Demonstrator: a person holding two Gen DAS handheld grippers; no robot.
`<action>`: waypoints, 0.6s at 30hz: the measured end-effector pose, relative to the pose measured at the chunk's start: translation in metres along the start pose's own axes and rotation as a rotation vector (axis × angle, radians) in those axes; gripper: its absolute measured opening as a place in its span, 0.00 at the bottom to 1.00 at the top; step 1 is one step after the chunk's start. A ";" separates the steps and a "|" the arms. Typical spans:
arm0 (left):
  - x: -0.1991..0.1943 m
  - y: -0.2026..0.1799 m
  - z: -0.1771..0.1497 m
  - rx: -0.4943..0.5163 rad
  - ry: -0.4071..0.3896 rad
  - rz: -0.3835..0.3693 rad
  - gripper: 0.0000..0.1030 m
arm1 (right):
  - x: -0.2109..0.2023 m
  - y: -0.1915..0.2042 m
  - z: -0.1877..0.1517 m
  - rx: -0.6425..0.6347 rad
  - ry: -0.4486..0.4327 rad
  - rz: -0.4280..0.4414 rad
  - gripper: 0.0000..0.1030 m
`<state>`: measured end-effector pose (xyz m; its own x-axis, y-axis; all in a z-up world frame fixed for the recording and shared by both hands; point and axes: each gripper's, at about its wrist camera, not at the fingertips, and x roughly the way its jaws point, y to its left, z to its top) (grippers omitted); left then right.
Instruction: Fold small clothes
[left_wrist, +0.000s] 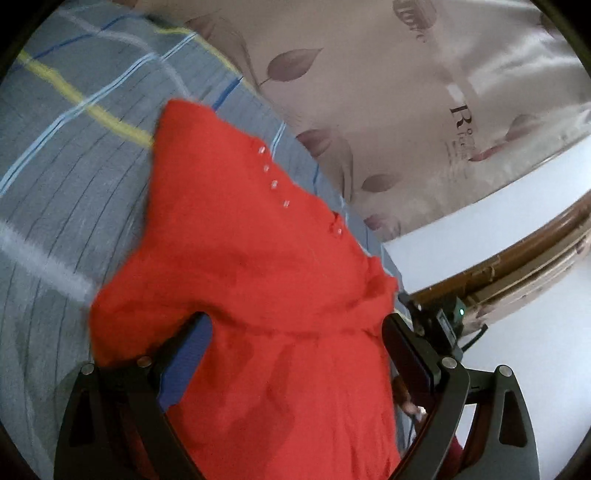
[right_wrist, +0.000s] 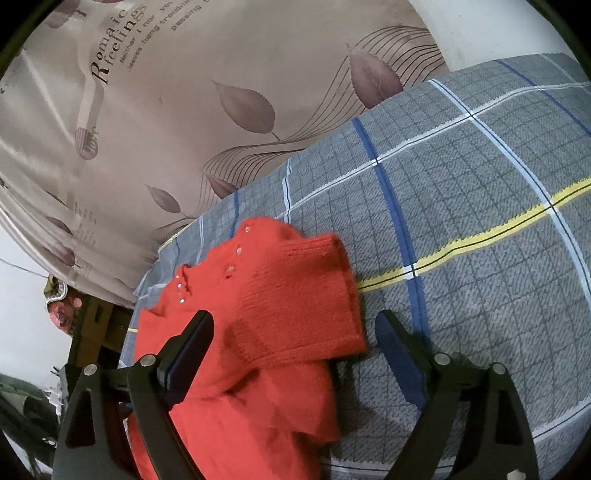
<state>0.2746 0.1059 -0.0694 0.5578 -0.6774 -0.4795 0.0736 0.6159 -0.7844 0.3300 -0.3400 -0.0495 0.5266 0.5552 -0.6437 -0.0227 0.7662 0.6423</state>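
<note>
A red knit sweater (right_wrist: 266, 332) lies on the grey checked bed (right_wrist: 480, 221), sleeve folded across it. Right tongs (right_wrist: 295, 332) stand released around the sleeve at lower centre; left tongs (left_wrist: 295, 332) gape wide, sweater between them, unpinched.

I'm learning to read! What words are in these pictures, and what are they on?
"Romaic Rfeelings", as it looks: big letters on the shiny beige leaf-patterned curtain.
Smaller lines beside it: too blurred to read.
"R" and "love": same curtain, left view; the rest is blurred.
Red knitted sweater: no words.
</note>
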 end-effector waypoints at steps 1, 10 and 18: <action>0.003 -0.001 0.003 0.005 -0.015 0.020 0.90 | 0.000 0.000 0.000 0.003 -0.001 0.003 0.85; -0.036 0.026 -0.004 0.000 -0.313 0.219 0.79 | -0.003 -0.004 -0.003 0.013 -0.012 0.024 0.86; -0.031 0.016 -0.012 0.063 -0.263 0.197 0.80 | -0.014 0.004 -0.004 -0.013 -0.041 0.028 0.87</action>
<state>0.2482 0.1322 -0.0719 0.7603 -0.4208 -0.4948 -0.0102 0.7539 -0.6569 0.3191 -0.3433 -0.0397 0.5601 0.5631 -0.6076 -0.0493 0.7548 0.6541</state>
